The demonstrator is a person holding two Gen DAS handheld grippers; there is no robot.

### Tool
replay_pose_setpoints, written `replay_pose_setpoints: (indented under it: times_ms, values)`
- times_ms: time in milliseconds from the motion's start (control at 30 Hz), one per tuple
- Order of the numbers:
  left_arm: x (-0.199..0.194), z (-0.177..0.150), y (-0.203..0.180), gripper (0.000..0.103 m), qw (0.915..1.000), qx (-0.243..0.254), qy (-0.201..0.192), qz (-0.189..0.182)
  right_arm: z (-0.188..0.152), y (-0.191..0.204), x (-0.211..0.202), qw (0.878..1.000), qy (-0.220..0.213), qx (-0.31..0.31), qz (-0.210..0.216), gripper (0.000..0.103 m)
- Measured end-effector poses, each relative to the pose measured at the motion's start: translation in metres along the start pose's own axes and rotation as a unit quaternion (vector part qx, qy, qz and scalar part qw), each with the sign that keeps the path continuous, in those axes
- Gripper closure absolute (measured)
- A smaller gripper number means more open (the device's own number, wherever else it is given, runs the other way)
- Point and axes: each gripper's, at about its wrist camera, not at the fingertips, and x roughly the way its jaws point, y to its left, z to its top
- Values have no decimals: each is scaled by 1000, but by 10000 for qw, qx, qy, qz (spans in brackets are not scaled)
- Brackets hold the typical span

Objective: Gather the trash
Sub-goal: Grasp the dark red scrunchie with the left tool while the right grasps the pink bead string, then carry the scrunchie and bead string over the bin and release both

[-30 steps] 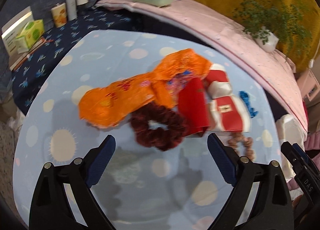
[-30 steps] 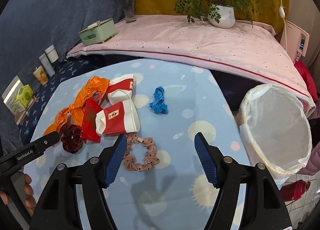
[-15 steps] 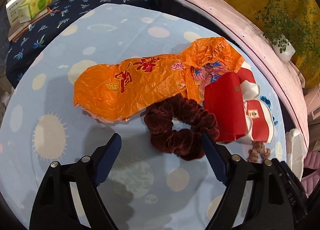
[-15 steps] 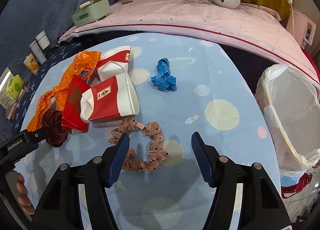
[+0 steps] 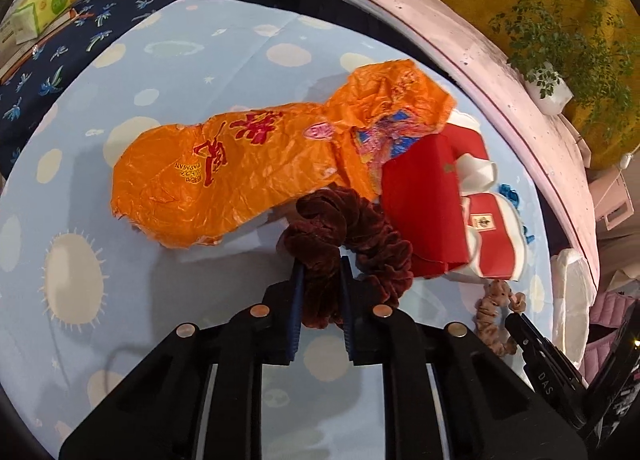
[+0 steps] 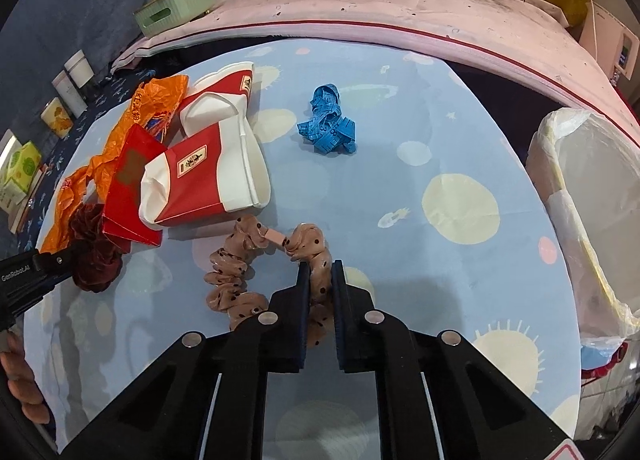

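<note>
Left gripper (image 5: 320,264) fingers closing on maroon scrunchie (image 5: 372,236); right gripper (image 6: 320,272) fingers closing on dotted scrunchie (image 6: 240,260). Lined bin (image 6: 560,164) off worktop's (image 6: 440,132) right edge, contents unclear.

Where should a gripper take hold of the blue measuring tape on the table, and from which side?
Probably from above, with the fingers closing across the middle of the blue measuring tape. It lies as a loose, crumpled heap on the table, showing no firm edge or handle, so a pinch through the thickest part of the bundle should catch several loops together. It lies apart from other things.
</note>
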Motion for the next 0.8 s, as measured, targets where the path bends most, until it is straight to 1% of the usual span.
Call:
replay_pose_setpoints:
  times_ms: [100, 200, 267, 367, 467, 633, 800]
  values:
    - [-17, 0, -13, 88, 9998, 86, -133, -120, 5, 2, -23, 9997, -246, -40, 74, 95]
    - [-40, 0, -30, 88, 9988, 279, -297, -258, 14, 3, -52, 9984, -549, -68, 154, 95]
    - [-57, 1, -44, 88, 9975, 427, -459, -341, 22, 2, -74, 9967, -786, -62, 216, 95]
    - [-85, 5, -70, 88, 9939, 633, -691, -573, 34, -1, -107, 9934, -1115, -86, 250, 95]
    - [-111, 8, -101, 88, 9884, 921, -897, -806, 47, -9, -138, 9890, -1456, -76, 262, 95]
    - [-142, 9, -156, 88, 9774, 1370, -1095, -1177, 64, -28, -183, 9800, -1984, -5, 167, 95]
    - [-160, 4, -216, 88, 9643, 1855, -1234, -1433, 72, -56, -212, 9732, -2297, 114, -42, 95]
